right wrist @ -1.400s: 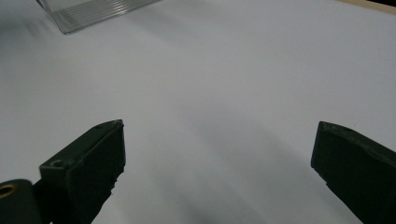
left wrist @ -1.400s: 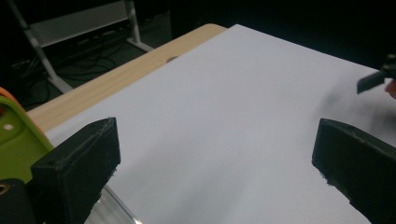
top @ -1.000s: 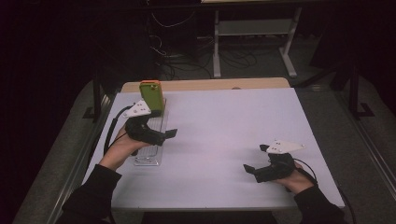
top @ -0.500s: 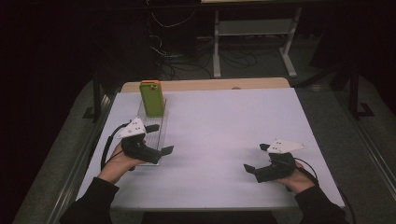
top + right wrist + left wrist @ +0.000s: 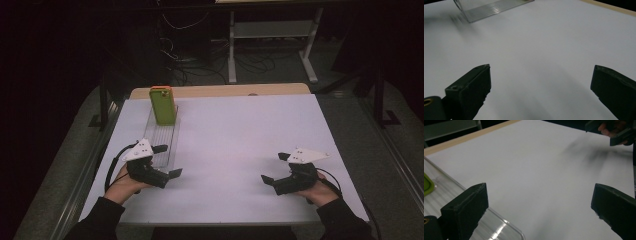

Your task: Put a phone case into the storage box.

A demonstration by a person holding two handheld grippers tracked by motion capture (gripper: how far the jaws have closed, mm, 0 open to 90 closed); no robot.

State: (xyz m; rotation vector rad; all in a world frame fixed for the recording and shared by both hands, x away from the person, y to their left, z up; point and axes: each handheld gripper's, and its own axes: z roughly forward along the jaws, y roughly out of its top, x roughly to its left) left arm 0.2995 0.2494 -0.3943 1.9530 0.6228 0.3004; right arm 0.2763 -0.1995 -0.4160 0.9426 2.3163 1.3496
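Observation:
A green phone point(image 5: 163, 104) with an orange rim stands upright at the far end of a clear ribbed tray point(image 5: 162, 144) on the left of the white table point(image 5: 235, 135). My left gripper point(image 5: 168, 161) is open and empty at the tray's near end, well short of the phone. In the left gripper view its jaws point(image 5: 540, 195) are spread wide, with the tray point(image 5: 451, 195) and a sliver of the phone point(image 5: 427, 186) at the lower left. My right gripper point(image 5: 274, 168) rests open and empty at the near right; its jaws point(image 5: 540, 80) are spread over bare table.
The tray's near end point(image 5: 489, 8) appears at the top of the right gripper view. A wooden strip point(image 5: 220, 90) borders the table's far edge. Beyond it are a dark floor, cables and a metal stand point(image 5: 270, 35). The right hand's gripper point(image 5: 616, 130) appears far off in the left gripper view.
My left gripper has drawn back along the tray toward the person, away from the green phone. The phone stays upright in the tray. My right gripper has not moved.

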